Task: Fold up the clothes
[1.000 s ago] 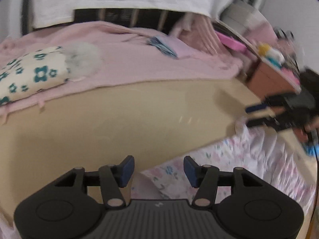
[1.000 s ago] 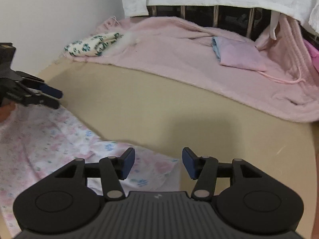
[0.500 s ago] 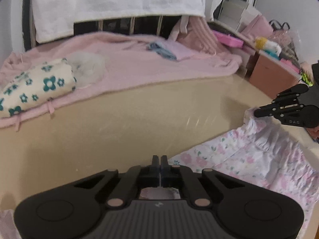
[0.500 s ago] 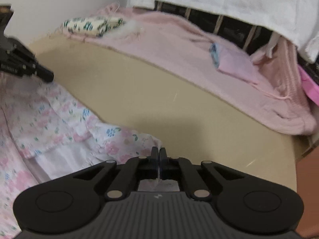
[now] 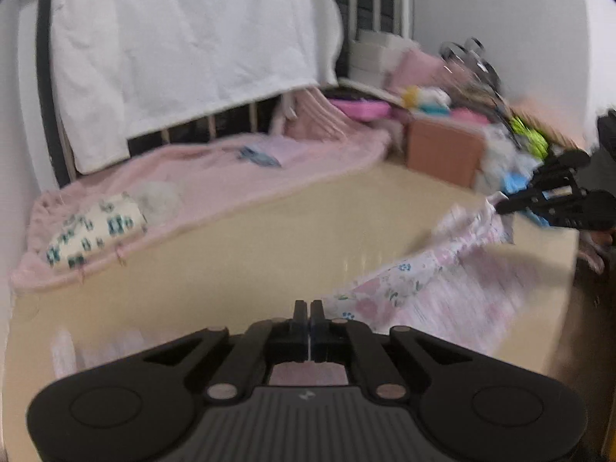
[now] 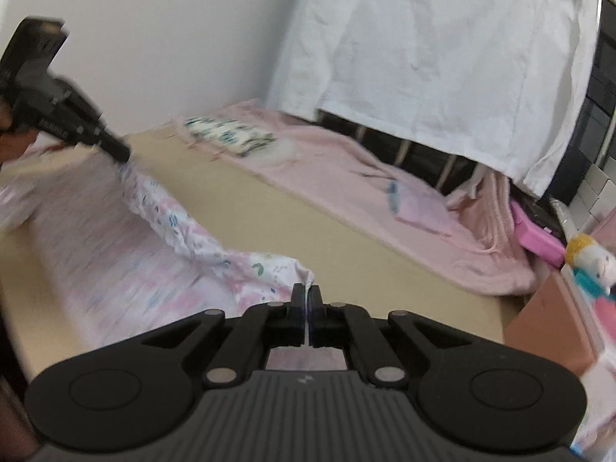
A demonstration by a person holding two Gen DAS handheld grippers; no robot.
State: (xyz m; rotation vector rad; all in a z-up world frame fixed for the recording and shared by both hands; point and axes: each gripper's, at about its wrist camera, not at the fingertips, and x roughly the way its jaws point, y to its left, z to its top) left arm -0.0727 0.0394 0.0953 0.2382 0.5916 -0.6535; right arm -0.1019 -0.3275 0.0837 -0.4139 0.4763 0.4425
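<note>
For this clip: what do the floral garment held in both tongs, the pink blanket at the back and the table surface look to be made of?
Floral garment: thin woven fabric, probably cotton, matte; it gathers into fine ruffles and sags between the tongs. Pink blanket: soft fleece or terry by its fuzzy, thick, rumpled edge. Table surface: smooth beige laminate or painted board, slightly glossy, showing faint reflections; exact material unclear.

Bare beige worktop [image 5: 238,269] open ahead of both grippers, clear run toward the far side. Far edge blocked by rumpled pink fleece blanket [image 6: 346,177] with a folded white-and-teal floral cloth [image 5: 96,231] and small lilac folded cloth [image 6: 419,208] on it. White hanging sheet [image 5: 184,46] walls off the back. Right end crowded: brown cardboard box [image 5: 442,150], toy clutter. Stretched pink floral garment [image 6: 161,227] spans the near side.
</note>
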